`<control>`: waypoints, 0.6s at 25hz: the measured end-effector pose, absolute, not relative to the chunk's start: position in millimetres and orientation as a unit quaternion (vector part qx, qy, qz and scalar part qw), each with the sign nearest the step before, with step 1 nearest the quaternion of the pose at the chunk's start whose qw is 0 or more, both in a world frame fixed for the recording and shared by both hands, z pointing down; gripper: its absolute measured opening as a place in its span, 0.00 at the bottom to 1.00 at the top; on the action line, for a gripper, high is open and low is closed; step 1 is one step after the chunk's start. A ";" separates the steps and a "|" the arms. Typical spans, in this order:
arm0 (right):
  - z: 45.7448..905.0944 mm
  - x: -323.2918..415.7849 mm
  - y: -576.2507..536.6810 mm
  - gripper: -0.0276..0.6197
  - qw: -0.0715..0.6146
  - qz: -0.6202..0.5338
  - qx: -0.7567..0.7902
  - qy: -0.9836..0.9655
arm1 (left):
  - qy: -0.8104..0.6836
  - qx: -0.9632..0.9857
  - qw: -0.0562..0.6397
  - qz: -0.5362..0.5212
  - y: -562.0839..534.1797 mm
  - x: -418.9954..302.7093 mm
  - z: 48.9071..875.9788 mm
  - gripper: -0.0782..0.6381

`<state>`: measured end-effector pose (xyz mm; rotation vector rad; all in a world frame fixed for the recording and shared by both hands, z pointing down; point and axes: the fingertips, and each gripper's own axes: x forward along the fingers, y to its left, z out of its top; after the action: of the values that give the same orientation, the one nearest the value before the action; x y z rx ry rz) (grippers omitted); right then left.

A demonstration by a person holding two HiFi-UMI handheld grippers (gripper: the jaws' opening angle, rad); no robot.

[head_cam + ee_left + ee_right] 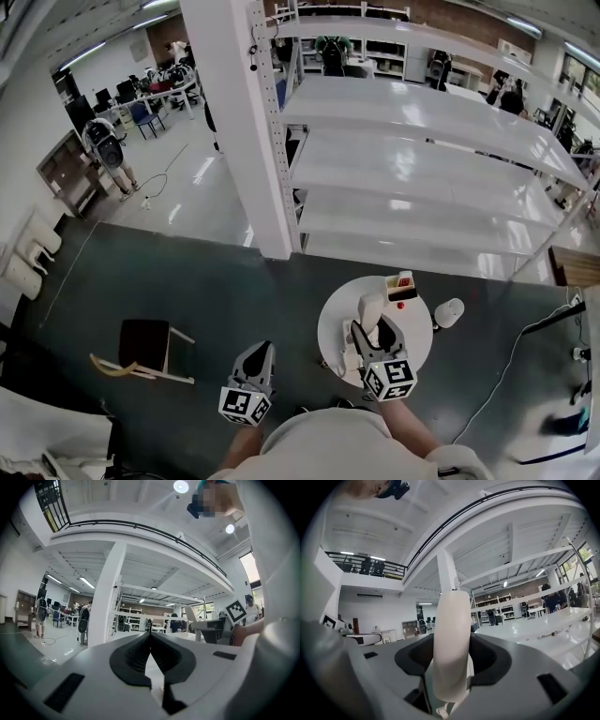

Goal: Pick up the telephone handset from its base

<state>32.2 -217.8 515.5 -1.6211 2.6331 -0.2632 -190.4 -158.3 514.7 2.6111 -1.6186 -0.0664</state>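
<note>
Cream plastic fills the gap between the jaws of your right hand-held gripper (452,660). That is the telephone handset (451,639), standing upright with a dark pad pressing on each side of it. The jaws sit about halfway apart, as wide as the handset's body, so this is a firm pinch around its middle.

From the head view, the handset (371,307) sits at the front of that hand-held gripper (372,330), above the round white worktop (419,354). A pale shape just beside the gripper, toward your left, looks like the base (349,358), though it is too small to be sure. The handset appears to be clear of it.

Your left hand-held gripper (265,350) hangs off the worktop, well apart from the phone. Its jaws are closed tip to tip with nothing in them.

I judge the pick-up to be at its last step, with the handset gripped and off its cradle. The next move calls for a steady squeeze and a level wrist. Watch any cord below the handset so that it does not drag the base along.
</note>
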 end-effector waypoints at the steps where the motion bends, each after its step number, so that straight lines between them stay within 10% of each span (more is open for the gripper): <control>1: 512.8 31.5 -217.7 0.40 0.020 -0.082 -0.522 0.849 | -0.527 0.849 0.032 -0.020 -158.6 -191.2 514.1 0.14; 15: 500.5 22.9 -215.2 0.40 0.027 -0.072 -0.516 0.853 | -0.535 0.844 0.015 -0.023 -158.9 -198.9 507.1 0.13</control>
<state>22.9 -215.2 500.5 -1.5934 2.6346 -0.2218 -198.9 -158.9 507.1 2.6284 -1.6648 -0.0703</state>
